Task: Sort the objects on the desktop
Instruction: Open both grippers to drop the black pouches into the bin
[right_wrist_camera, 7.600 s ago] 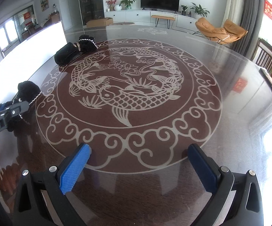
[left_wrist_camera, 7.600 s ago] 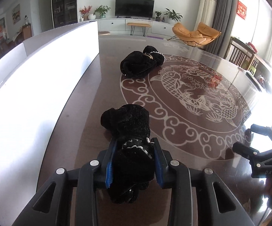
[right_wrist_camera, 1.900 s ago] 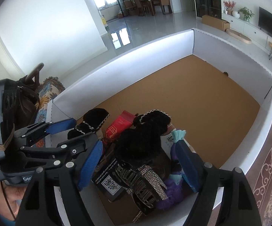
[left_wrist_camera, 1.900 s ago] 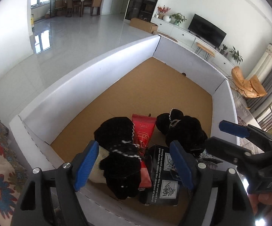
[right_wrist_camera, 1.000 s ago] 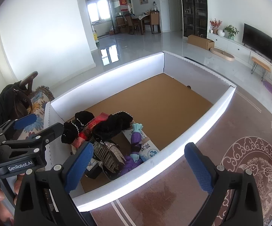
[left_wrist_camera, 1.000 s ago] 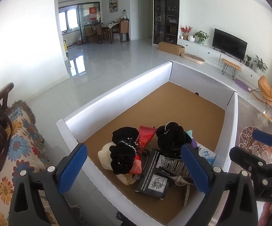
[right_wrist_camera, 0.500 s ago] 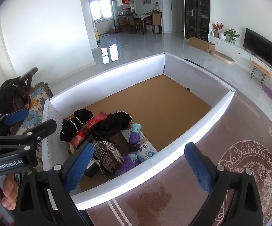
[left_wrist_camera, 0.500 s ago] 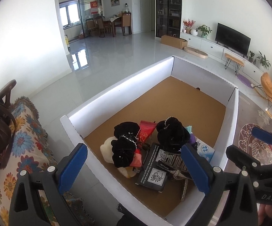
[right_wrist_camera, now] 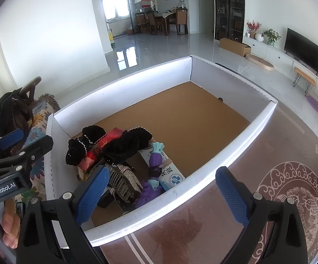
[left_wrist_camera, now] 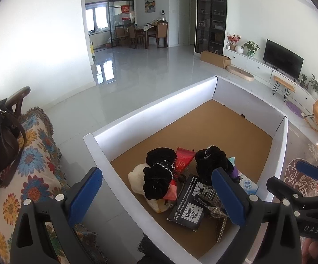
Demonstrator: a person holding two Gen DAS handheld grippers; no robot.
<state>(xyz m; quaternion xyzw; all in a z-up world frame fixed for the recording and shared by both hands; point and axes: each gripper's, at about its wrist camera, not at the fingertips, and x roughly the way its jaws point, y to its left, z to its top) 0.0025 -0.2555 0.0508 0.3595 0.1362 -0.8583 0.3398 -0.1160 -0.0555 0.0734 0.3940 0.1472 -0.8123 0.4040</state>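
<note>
The risk from here is a careless reach back down: the things in the white box (right_wrist_camera: 236, 154) sit in a loose heap at its near corner, and a sweep through the pile could snag the sparkly hair clip (right_wrist_camera: 123, 182) or drag a black velvet scrunchie (left_wrist_camera: 159, 176) over the low wall. Bumping that thin cardboard wall could also shove the box across the table (right_wrist_camera: 203, 226). Both tongs are spread wide apart and hold nothing. The left tongs (left_wrist_camera: 156, 195) hang above the near corner of the box, with the heap showing between their blue pads: two black scrunchies, a red packet (left_wrist_camera: 183, 157), a black card (left_wrist_camera: 186, 206), and a cream soft thing beneath. The right tongs (right_wrist_camera: 161, 195) hover over the box's table-side wall, with the heap below and to their left, near the left pad, and a purple doll (right_wrist_camera: 153, 176) beside a white and blue carton (right_wrist_camera: 170, 175)
</note>
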